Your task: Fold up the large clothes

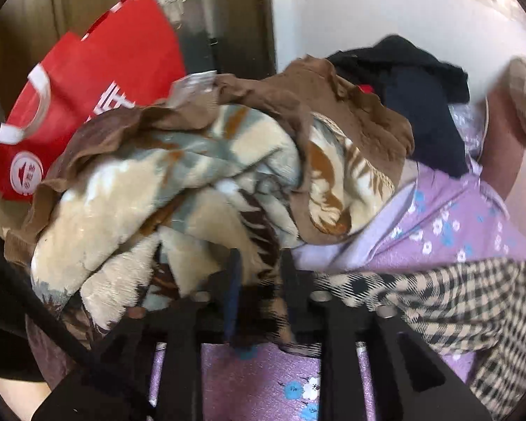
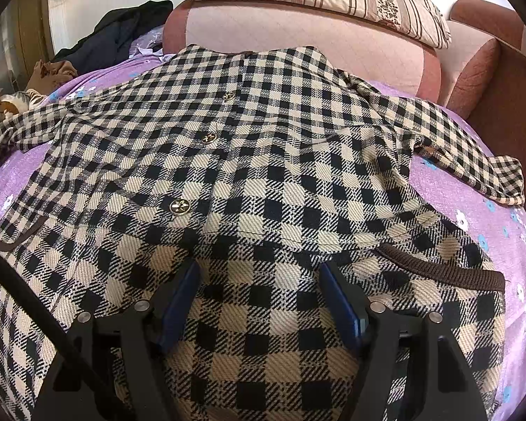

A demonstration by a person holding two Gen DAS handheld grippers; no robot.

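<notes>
Two grippers are in play: the right gripper (image 2: 259,301) hovers with fingers spread wide and empty over the hem of the checked coat (image 2: 249,147), which lies buttoned and flat on the purple bed (image 2: 473,189). The left gripper (image 1: 259,280) is blurred over a corner of that coat beside a heap of blanket (image 1: 164,182); I cannot tell whether its fingers grip anything. To fold cleanly, I would pinch the hem at both corners, lift evenly and bring the sleeves in first.
</notes>
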